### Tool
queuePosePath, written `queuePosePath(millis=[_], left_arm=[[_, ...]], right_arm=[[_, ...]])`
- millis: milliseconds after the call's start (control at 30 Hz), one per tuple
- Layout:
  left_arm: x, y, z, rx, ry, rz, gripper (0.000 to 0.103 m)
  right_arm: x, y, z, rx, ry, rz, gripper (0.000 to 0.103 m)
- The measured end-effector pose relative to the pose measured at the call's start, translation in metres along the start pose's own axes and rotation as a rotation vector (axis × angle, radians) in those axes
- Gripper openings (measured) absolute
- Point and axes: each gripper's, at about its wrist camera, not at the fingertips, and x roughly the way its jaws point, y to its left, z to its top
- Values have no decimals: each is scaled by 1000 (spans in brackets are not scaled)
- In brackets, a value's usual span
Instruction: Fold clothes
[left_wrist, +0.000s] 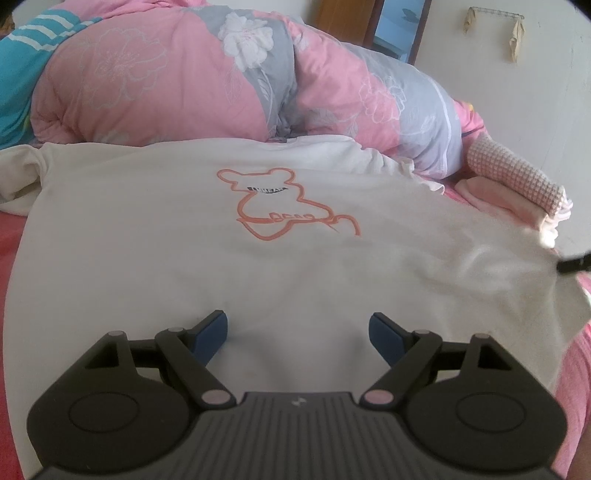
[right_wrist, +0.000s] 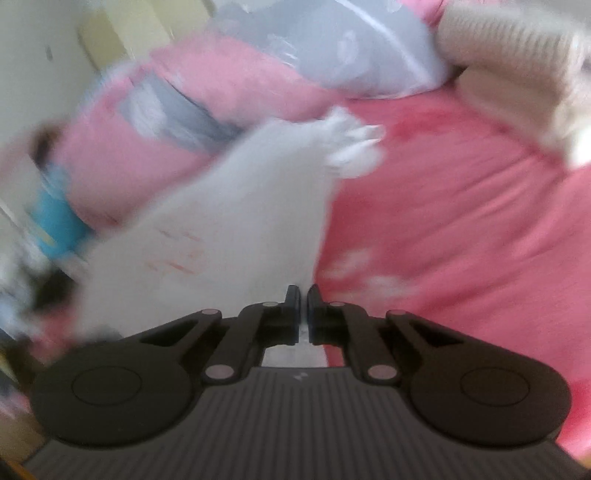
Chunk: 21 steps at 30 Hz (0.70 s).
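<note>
The right wrist view is smeared by motion, so most outlines in it are soft and the print on the fabric reads only as faint red streaks. Ahead of both tools lies a pink bed sheet (right_wrist: 461, 206), and beyond it a bunched pink and grey floral quilt (left_wrist: 177, 81), its left end cut off by the frame edge. A cream sweatshirt (left_wrist: 258, 266) with an orange bear outline (left_wrist: 280, 203) is spread flat on the bed, directly under and ahead of the left gripper (left_wrist: 298, 328); its near hem is hidden behind the tool body. That gripper tilts downward over the cloth with its blue-padded jaws standing wide apart, nothing between them. To its far right sits a folded pink waffle-knit cloth (left_wrist: 517, 173).

The right gripper (right_wrist: 303, 314) also angles downward, its jaws drawn together on the sweatshirt's edge, a thin strip of pale fabric showing between the pads. The sleeve (right_wrist: 347, 144) stretches away ahead of it, blurred.
</note>
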Motion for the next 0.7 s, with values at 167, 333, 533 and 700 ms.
queuePosePath(millis=[167, 333, 533, 700], left_arm=[[0, 1, 0, -2, 0, 0, 85], [1, 0, 2, 3, 2, 4, 85], [1, -1, 5, 4, 8, 6, 85], [-9, 4, 7, -40, -4, -9, 85]], right_arm=[[30, -16, -8, -151, 114, -189, 0], [32, -32, -13, -132, 101, -242, 2], [-2, -77, -25, 375, 49, 111, 9], [0, -77, -54, 513, 116, 244, 27]])
